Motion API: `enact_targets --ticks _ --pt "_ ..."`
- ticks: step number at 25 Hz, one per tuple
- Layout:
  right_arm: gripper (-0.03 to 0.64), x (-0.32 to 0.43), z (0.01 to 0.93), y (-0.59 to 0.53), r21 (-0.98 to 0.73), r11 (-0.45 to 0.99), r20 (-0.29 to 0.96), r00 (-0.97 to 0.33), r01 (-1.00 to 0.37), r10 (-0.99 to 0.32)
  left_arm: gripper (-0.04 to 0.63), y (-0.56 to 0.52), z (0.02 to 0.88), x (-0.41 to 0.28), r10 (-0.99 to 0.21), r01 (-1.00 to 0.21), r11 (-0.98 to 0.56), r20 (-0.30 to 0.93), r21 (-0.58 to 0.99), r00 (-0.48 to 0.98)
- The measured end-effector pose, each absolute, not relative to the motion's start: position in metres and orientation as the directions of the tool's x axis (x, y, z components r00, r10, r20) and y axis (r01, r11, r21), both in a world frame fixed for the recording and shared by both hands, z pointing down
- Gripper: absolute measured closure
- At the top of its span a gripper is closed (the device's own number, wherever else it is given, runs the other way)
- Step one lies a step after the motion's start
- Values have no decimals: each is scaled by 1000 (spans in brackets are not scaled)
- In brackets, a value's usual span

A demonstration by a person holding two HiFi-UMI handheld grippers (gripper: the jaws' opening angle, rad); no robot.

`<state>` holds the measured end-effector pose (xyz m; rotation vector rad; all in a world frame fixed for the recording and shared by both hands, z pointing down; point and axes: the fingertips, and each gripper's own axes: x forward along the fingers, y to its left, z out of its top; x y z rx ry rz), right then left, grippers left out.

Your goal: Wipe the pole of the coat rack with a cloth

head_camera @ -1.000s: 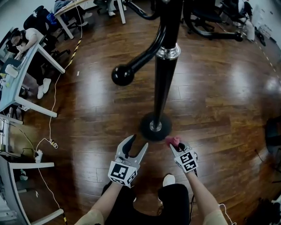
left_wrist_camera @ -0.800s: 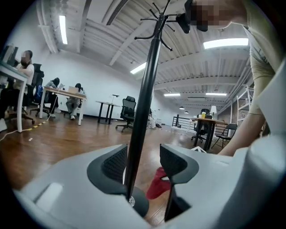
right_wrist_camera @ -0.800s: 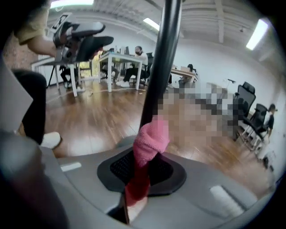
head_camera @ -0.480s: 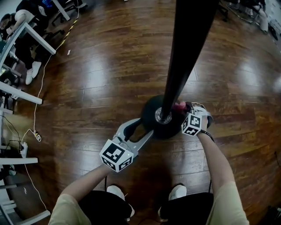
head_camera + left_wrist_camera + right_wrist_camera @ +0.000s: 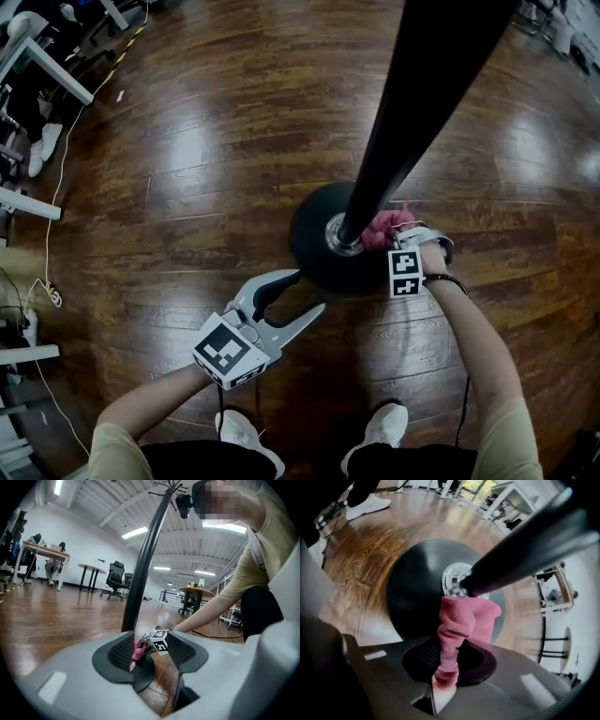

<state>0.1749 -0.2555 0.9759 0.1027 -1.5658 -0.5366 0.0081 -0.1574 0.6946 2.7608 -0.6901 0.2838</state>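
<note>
Right hand-held gripper [image 5: 397,232] now low against upright pole [image 5: 412,112], clenched on pink cloth [image 5: 459,625]; left hand-held gripper [image 5: 309,291] agape.

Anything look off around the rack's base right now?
Nothing stands out. The pink cloth is clamped in the right tool and pressed against the foot of the pole, just above the round base, which sits flat on the wood floor. The left tool is open and empty beside the base. No spills or damage are visible.
</note>
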Motion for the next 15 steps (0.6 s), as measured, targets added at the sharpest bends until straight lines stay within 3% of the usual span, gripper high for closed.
enact_targets --ticks 4,9,15 --pt "584 173 973 -250 356 829 915 19 432 -403 401 -153 702 2 -415 -466 -860 244 209 876" --pt "591 170 973 -221 373 779 902 -2 504 -431 403 -157 703 -12 -448 -497 -839 239 221 862" --pt "566 146 965 -176 175 918 979 -164 355 -123 407 -145 715 -16 -434 -496 -837 271 231 859"
